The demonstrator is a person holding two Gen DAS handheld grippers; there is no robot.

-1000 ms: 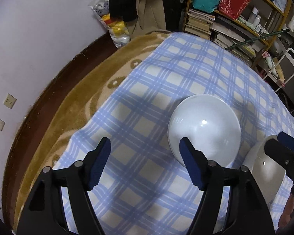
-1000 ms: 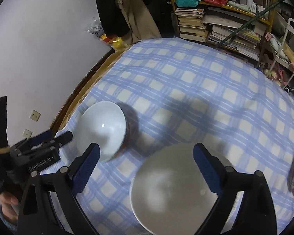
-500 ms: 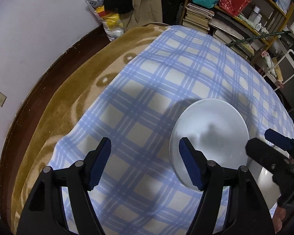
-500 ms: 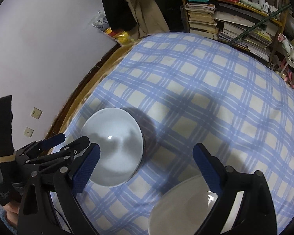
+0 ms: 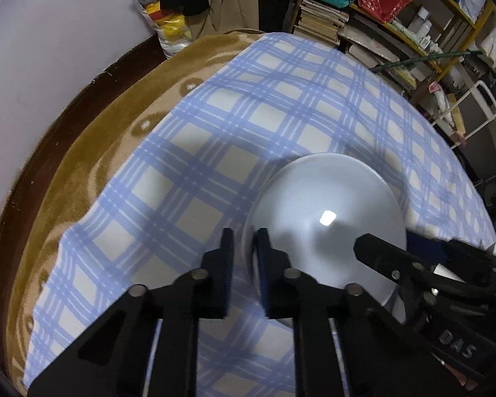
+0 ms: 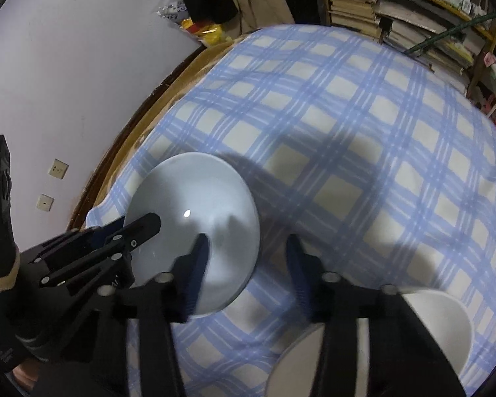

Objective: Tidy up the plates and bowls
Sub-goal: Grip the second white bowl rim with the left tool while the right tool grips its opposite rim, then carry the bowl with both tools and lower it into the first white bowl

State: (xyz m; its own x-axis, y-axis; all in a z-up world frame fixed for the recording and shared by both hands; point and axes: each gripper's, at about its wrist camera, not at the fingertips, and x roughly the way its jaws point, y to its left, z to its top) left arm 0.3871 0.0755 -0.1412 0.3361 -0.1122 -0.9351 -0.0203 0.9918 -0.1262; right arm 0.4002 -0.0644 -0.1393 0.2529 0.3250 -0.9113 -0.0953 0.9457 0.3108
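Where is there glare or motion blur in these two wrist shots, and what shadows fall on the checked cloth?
Left wrist view: a small bright highlight sits on the white bowl, and the left gripper looks slightly smeared at the bowl's rim. Right wrist view: the right gripper is blurred, a tiny glint marks the bowl, and broad soft shadows cross the checked cloth. Both views bend strongly at the edges.

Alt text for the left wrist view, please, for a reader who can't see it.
The left gripper is shut on the near rim of a white plate lying on a blue checked cloth. The right gripper reaches in from the right, over the plate.
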